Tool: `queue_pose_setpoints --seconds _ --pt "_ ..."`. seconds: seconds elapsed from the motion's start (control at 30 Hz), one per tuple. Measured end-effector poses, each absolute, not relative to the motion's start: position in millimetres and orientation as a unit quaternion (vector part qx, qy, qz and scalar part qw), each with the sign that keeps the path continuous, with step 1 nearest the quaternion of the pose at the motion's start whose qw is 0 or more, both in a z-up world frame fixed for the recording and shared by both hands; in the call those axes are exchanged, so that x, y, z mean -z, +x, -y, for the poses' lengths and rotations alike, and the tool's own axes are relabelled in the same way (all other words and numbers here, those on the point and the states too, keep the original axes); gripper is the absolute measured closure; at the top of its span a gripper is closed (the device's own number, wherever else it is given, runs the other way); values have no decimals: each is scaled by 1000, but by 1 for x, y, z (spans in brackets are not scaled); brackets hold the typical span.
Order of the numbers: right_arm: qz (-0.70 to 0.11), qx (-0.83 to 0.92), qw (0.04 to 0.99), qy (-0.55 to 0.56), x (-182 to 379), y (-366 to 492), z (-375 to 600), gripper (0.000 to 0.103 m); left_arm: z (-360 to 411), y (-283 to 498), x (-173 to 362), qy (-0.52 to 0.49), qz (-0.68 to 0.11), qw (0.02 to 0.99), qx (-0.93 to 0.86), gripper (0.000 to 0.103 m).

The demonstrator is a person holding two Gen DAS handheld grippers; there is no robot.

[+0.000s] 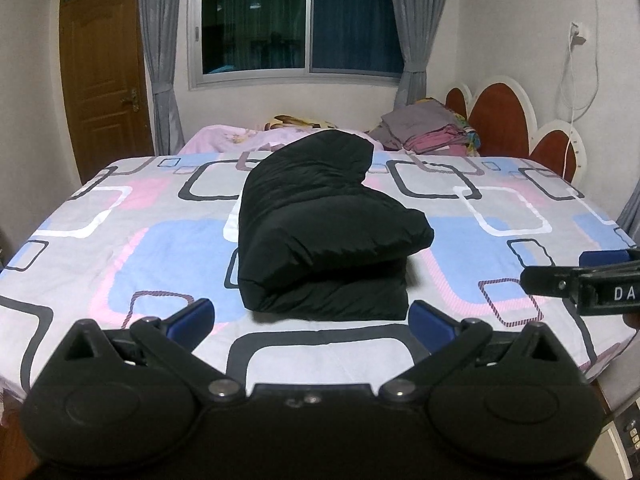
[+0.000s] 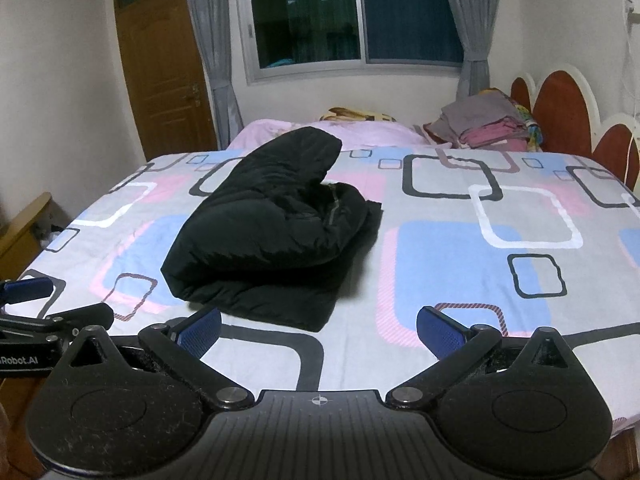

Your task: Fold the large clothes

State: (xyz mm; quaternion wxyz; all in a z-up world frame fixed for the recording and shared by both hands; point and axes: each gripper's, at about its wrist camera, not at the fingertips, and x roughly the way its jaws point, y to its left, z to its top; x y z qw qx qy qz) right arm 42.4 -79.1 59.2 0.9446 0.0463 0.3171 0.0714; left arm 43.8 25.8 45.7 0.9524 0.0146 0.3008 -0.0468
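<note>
1. Handling: I judge the black jacket (image 1: 320, 232) to be soft, puffy and light for its bulk. Its smooth shell looks slippery, and the padding will likely spring back after a fold.
2. Grip point: I would pinch a thick folded edge or a near corner, taking all layers, not the loose top layer alone.
3. Appearance: the jacket is plain black and quilted, folded into a thick bundle of stacked layers, with a rounded part rising at the far end.
4. Location: the jacket lies near the middle of the bed (image 1: 120, 240), on the patterned cover, close ahead of me.
5. Claw state: my left gripper (image 1: 312, 316) is spread wide and empty. My right gripper (image 2: 319, 326) is likewise released, grasping nothing.
</note>
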Motion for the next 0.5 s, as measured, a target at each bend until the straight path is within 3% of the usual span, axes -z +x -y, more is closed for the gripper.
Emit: queue_pose_setpoints --seconds 0.5 --pt "-319 -67 944 48 -60 40 83 0 -23 43 -46 16 -300 952 49 0"
